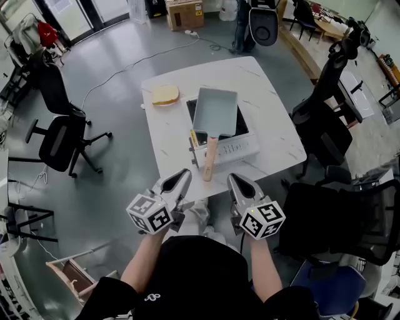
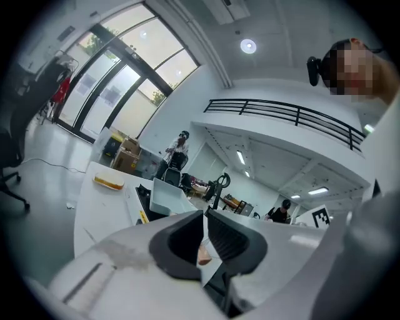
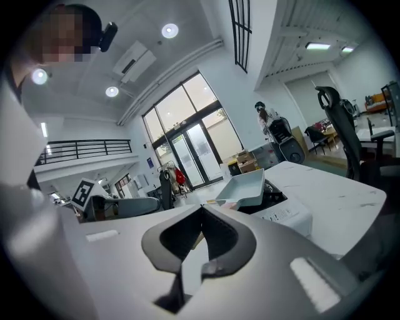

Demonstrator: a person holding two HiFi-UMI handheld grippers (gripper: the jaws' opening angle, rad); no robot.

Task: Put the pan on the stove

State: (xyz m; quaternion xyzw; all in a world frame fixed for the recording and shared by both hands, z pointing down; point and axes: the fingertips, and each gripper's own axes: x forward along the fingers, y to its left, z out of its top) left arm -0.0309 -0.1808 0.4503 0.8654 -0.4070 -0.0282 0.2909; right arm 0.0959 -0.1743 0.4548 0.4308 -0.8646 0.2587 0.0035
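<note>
Pan (image 1: 215, 111), one, on one stove (image 1: 236, 150)

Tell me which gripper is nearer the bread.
Left. The left gripper hovers toward the person from the bread, slightly to its right; the right gripper is farther over, on the other side of the pan handle.

1. One pan (image 1: 215, 109).
2. One stove (image 1: 228, 149).
3. One slice of bread (image 1: 165, 95).
4. One table (image 1: 275, 125).
5. Two grippers: left gripper (image 1: 183, 174), right gripper (image 1: 235, 178).
6. One cardboard box (image 1: 185, 14).
</note>
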